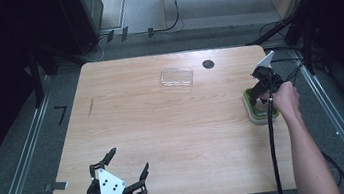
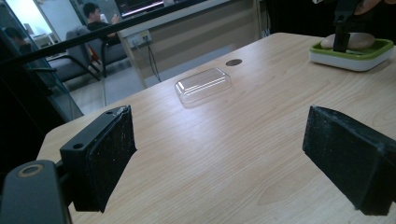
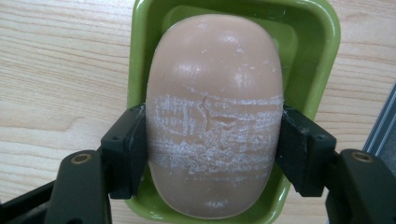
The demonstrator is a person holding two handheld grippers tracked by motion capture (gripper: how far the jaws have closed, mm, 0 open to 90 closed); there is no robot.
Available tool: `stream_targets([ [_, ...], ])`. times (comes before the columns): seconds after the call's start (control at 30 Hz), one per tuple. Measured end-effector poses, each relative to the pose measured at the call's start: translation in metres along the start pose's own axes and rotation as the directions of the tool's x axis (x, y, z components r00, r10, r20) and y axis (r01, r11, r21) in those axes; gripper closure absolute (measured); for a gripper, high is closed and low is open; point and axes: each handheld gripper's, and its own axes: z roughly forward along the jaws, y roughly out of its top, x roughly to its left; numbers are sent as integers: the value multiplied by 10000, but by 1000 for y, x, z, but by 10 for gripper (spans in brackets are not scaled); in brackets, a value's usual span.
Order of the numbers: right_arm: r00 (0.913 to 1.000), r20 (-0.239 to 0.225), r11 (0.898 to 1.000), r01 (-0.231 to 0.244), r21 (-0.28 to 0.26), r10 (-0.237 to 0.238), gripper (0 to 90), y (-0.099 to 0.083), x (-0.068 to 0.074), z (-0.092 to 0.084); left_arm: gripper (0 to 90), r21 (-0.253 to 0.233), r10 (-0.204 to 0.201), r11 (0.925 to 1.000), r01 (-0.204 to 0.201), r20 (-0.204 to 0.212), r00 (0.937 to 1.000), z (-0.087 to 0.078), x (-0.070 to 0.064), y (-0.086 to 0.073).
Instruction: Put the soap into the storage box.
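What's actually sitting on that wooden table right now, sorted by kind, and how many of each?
Soap bar: 1, pinkish, lying in the dish, with the right claw closed on its sides.
Soap dish: 1, green and white.
Clear plastic lid: 1, lying alone near the far edge.
Total: 3

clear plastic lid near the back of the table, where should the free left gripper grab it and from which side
Grip the clear plastic lid across its short width, jaws on the two long edges, coming straight down from above. It lies flat and low on the table, a shallow rounded rectangle, so a sideways approach would probably slide it. The left gripper is open and wide enough, judging by its own view.
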Motion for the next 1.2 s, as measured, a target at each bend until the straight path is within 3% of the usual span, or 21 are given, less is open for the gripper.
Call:
stream_targets([
  [1.2, 9992, 142, 9991, -388, 184, 385, 334, 1, -3, 11, 99, -36, 31, 10000, -31, -6, 10000, 0, 0, 0],
])
